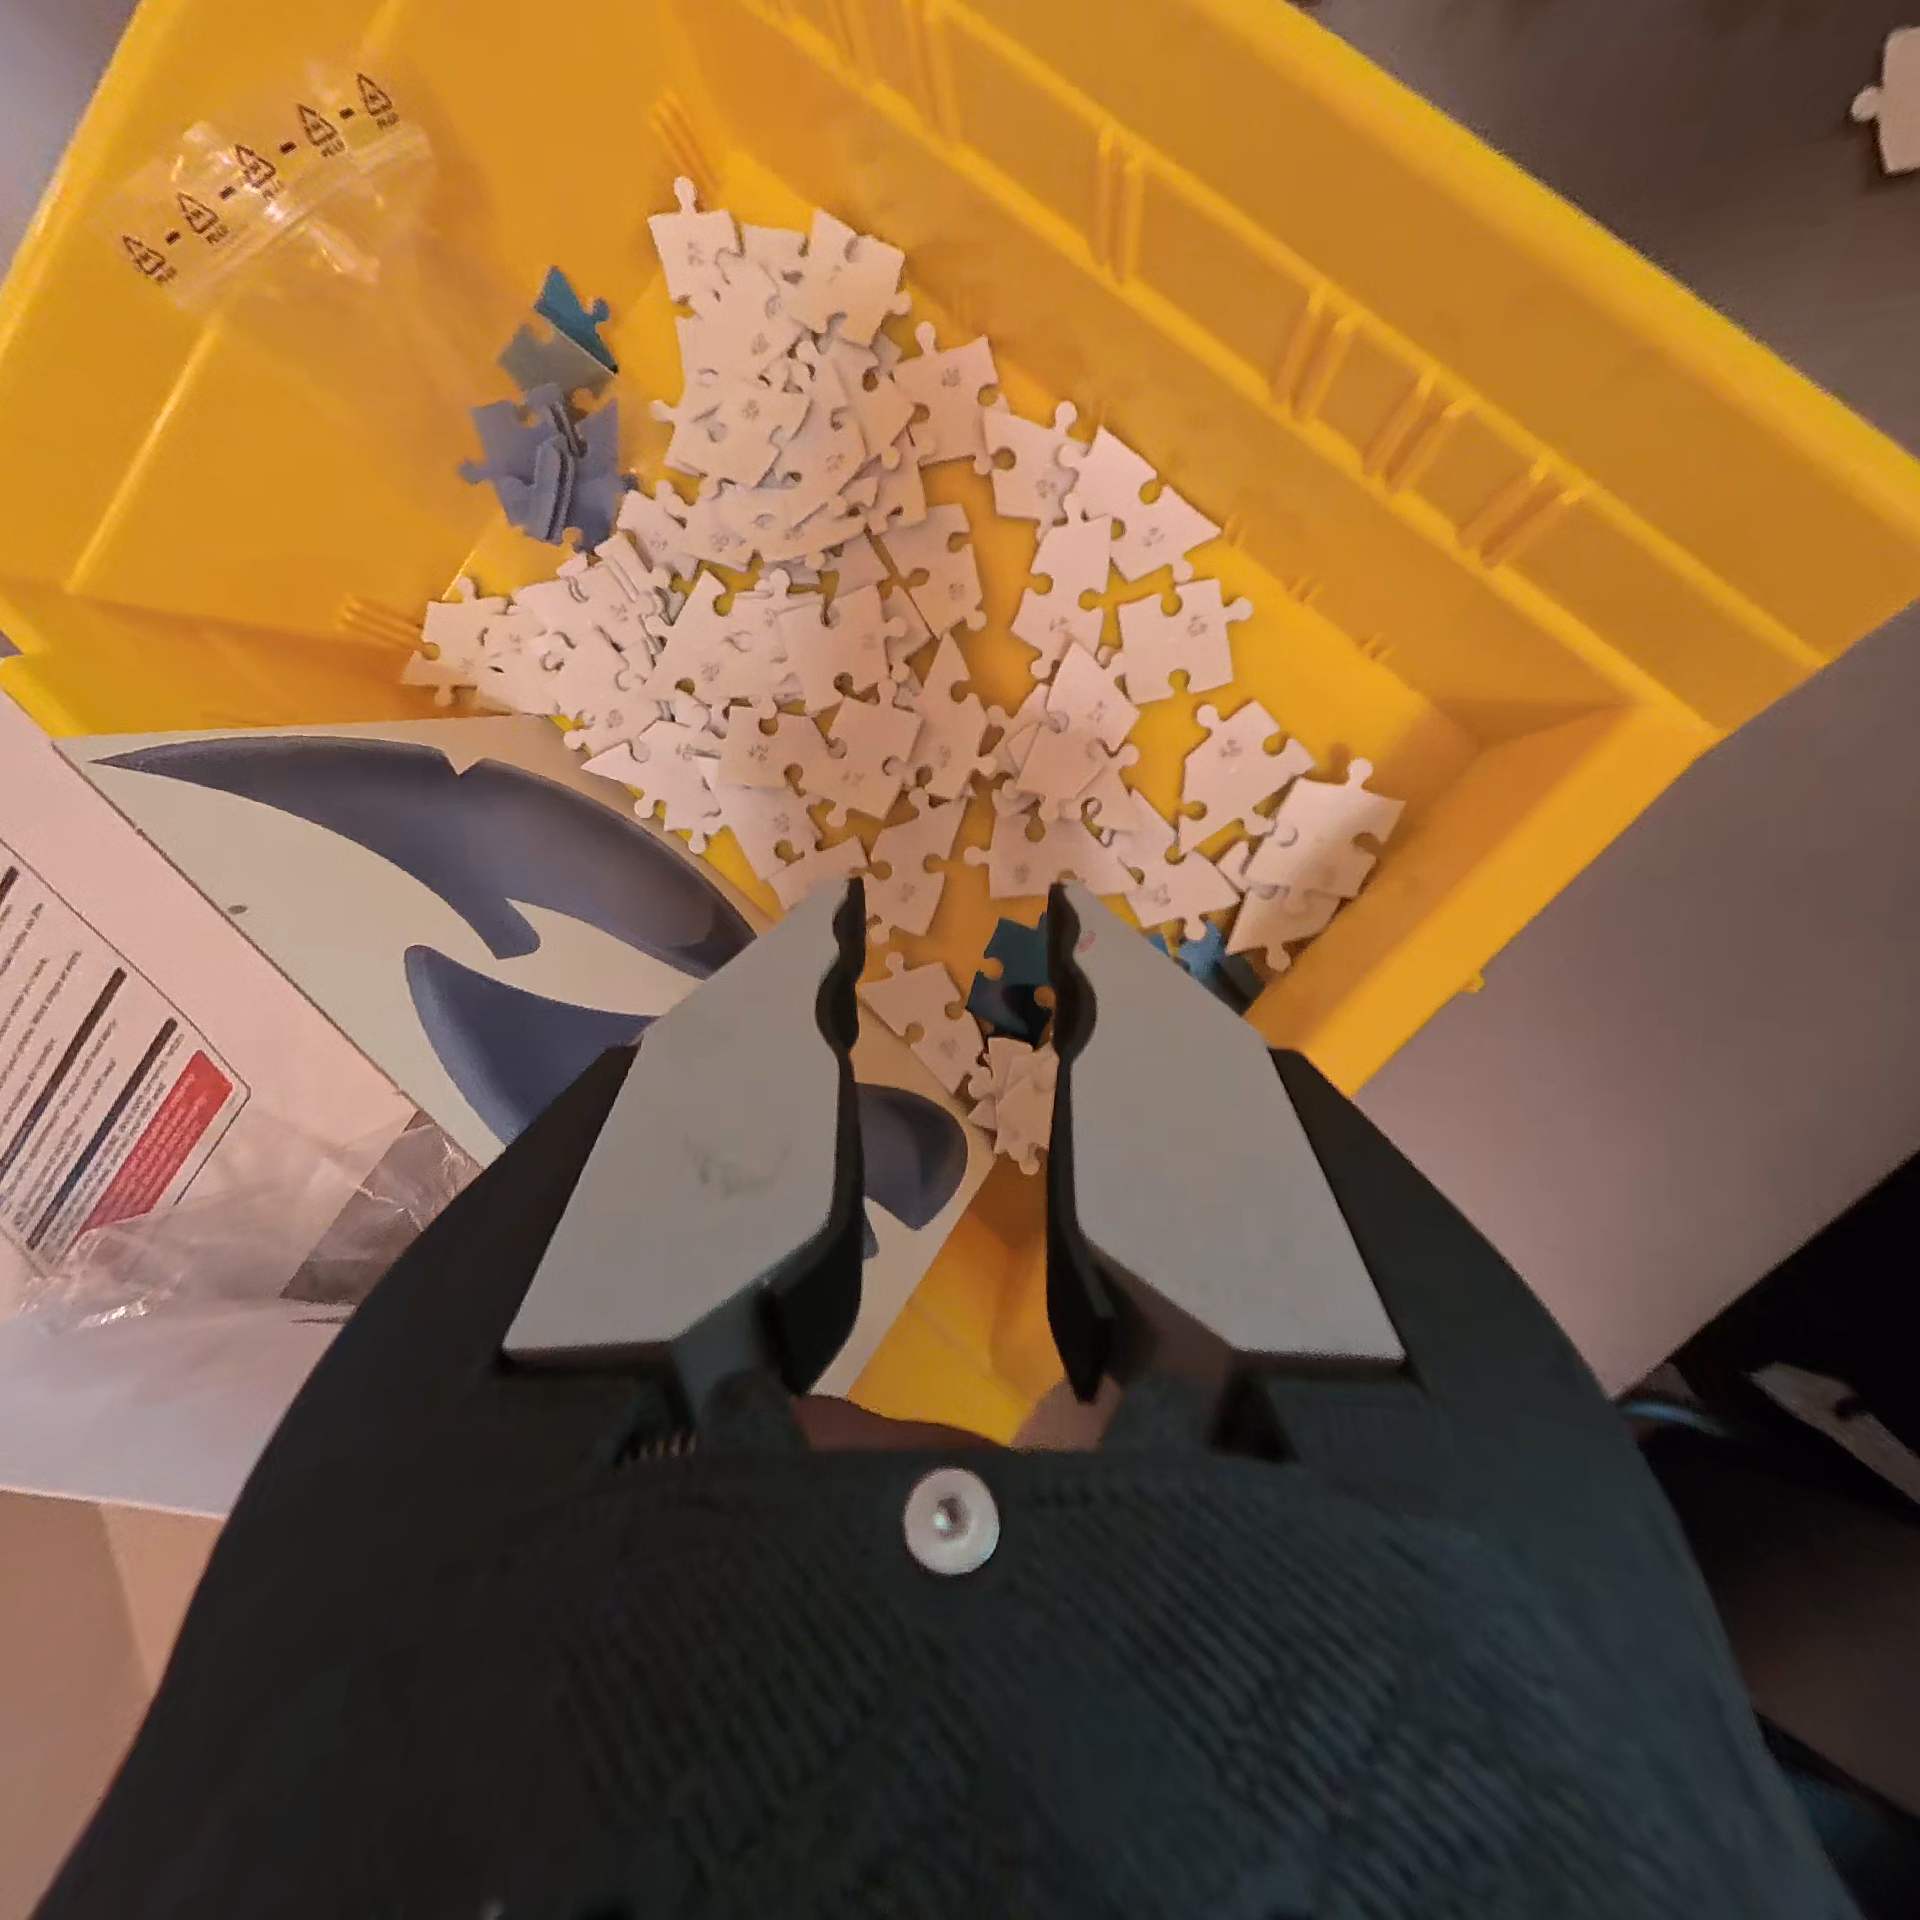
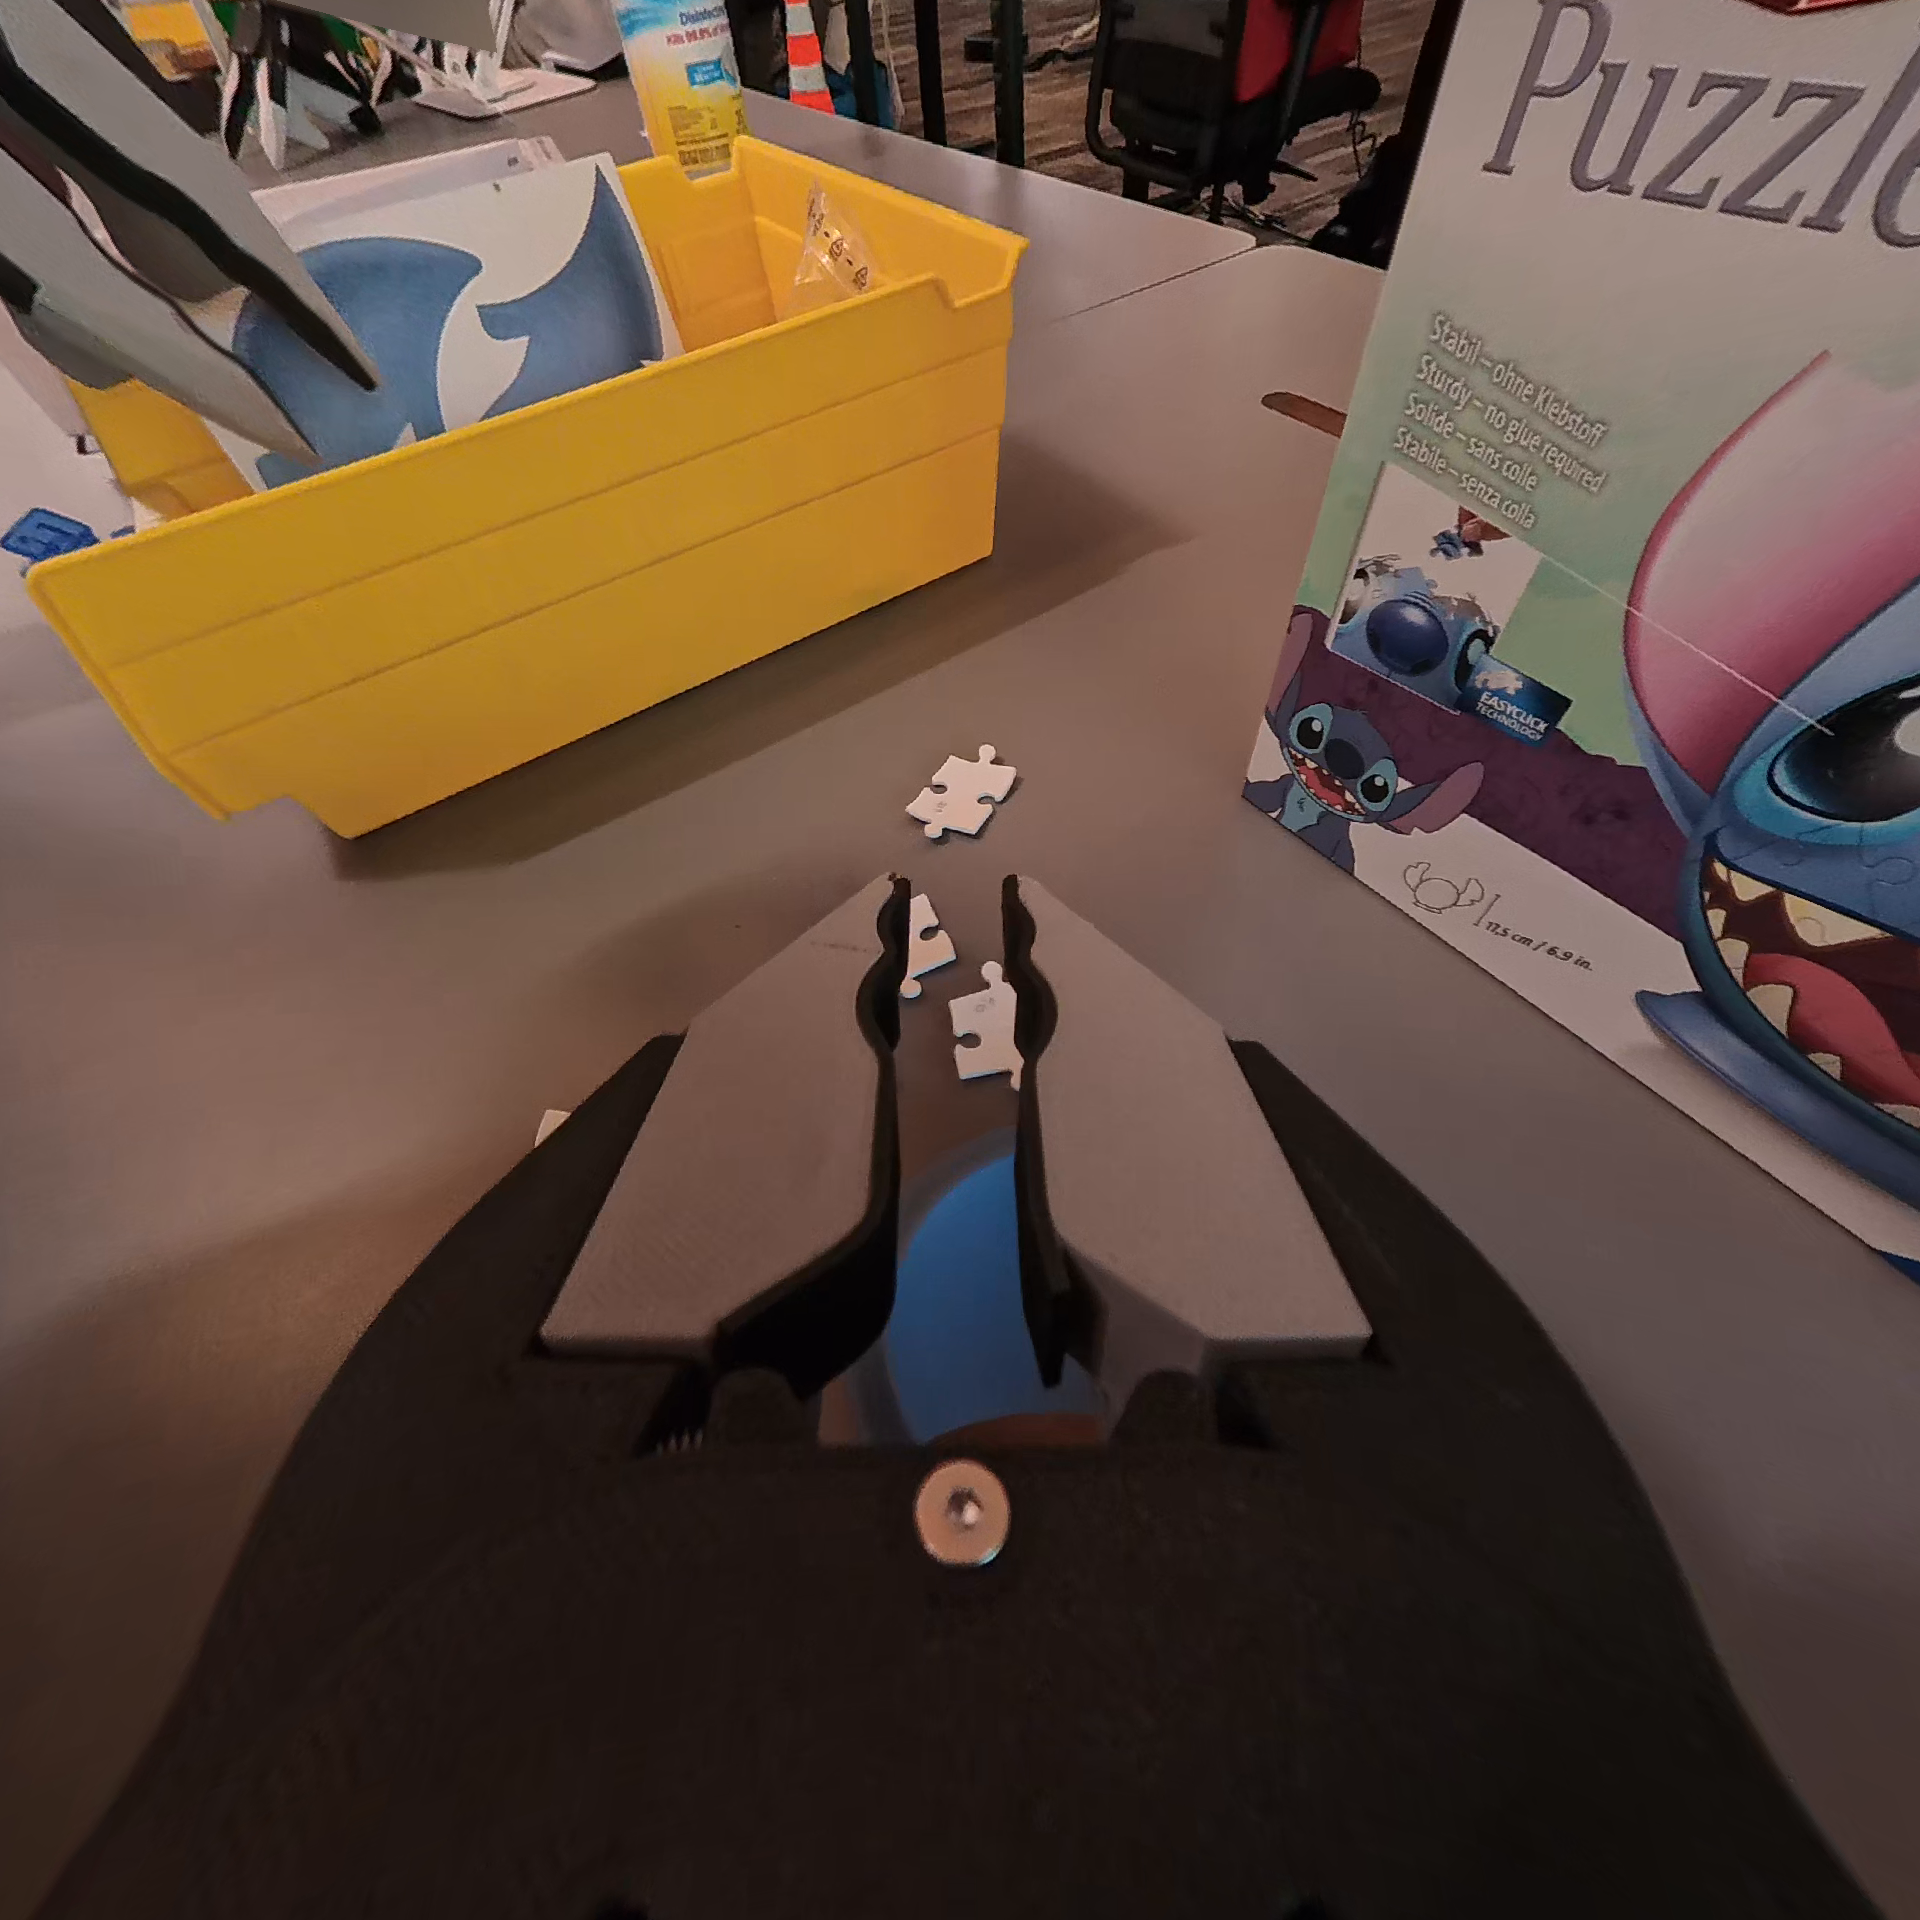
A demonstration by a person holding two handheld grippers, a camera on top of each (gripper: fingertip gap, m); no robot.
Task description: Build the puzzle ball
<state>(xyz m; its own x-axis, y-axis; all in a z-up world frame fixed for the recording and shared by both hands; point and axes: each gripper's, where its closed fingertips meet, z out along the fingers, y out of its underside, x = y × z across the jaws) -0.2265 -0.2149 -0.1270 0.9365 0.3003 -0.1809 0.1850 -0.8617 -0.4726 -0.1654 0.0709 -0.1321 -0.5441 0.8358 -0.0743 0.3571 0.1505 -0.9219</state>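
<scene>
The left gripper (image 1: 951,940), jaws apart and empty, hung over the pieces (image 1: 831,623) heaped in the bin (image 1: 1351,364), while the right gripper (image 2: 954,914), also parted and empty, straddled 2 loose pieces (image 2: 982,1029) on the table (image 2: 416,1039).

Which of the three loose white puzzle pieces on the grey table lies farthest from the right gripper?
The piece nearest the yellow bin, lying alone beyond the right gripper. The other two lie between its open fingers.
</scene>
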